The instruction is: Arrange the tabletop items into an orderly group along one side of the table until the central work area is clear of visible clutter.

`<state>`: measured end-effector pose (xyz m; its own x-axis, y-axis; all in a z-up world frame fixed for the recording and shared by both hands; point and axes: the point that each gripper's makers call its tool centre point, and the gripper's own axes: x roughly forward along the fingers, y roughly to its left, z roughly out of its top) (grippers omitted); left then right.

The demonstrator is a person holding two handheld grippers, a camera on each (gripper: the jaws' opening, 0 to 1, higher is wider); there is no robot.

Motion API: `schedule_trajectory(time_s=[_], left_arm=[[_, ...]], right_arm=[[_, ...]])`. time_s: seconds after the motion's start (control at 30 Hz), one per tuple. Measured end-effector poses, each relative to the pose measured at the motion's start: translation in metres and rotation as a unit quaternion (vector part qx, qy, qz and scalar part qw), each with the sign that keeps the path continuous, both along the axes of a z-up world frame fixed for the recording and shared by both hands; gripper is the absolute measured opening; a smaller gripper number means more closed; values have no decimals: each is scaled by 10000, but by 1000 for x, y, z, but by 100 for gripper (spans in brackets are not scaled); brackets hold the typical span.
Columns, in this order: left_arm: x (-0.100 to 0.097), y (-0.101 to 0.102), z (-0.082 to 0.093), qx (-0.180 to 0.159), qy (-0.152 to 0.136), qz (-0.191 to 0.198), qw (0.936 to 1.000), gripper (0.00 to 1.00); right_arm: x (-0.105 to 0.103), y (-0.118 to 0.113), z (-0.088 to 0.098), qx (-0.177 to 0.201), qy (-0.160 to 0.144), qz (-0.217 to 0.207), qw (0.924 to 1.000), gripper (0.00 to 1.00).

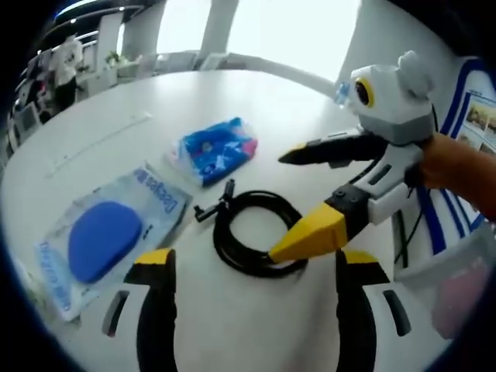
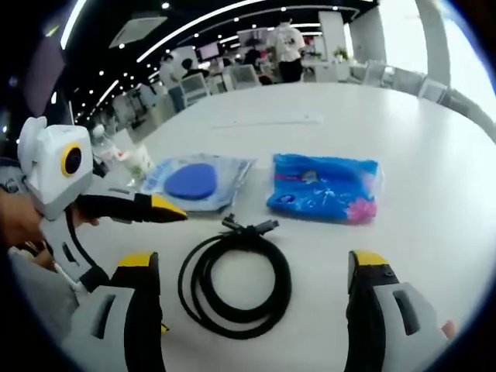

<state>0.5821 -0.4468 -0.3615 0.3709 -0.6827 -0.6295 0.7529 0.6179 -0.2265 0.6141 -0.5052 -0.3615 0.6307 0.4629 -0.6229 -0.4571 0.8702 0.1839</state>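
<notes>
1. on the white round table (image 1: 101, 132), a black cable (image 1: 252, 232) lies coiled in a loose ring, its two plug ends sticking out at one side of the coil.
2. just beside the cable, on the plug side, sits a blue patterned packet (image 1: 215, 149) with a pink corner; in the right gripper view the same packet (image 2: 324, 187) lies beyond the cable (image 2: 236, 283) and a little to the right.
3. near the cable too, next to the blue packet, lies a clear flat bag with a blue oval pad inside (image 1: 108, 232); in the right gripper view this bag (image 2: 194, 182) is beyond the cable and to the left.
4. the left gripper (image 1: 256, 267) stands with its jaws wide apart, the cable's near edge between them, and grips nothing.
5. the right gripper (image 2: 256, 267) is likewise spread wide, the coil lying between and ahead of its jaws, which hold nothing.
6. in the left gripper view the right gripper (image 1: 298, 198) comes in from the right, one yellow-tipped jaw resting at the coil's edge and the other raised above it; whether the tip actually touches the cable i cannot tell.
7. in the right gripper view the left gripper (image 2: 151, 208) comes in from the left of the cable, held by a hand (image 2: 19, 221).
8. far behind the cable, people stand among desks and chairs.
</notes>
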Motion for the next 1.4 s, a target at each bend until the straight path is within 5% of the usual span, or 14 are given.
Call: schedule_trajectory(time_s=[0.3, 0.6, 1.4], left_arm=[[-7, 9, 13, -380, -146, 33, 9992, 99], [-25, 37, 22, -422, -303, 4, 9986, 99], [-57, 133, 76, -1032, -751, 1088, 9858, 99]], right_arm=[[-12, 8, 7, 66, -14, 16, 10000, 100], [-26, 17, 18, 131, -89, 60, 9999, 100], [-59, 26, 53, 7, -630, -25, 9980, 100]])
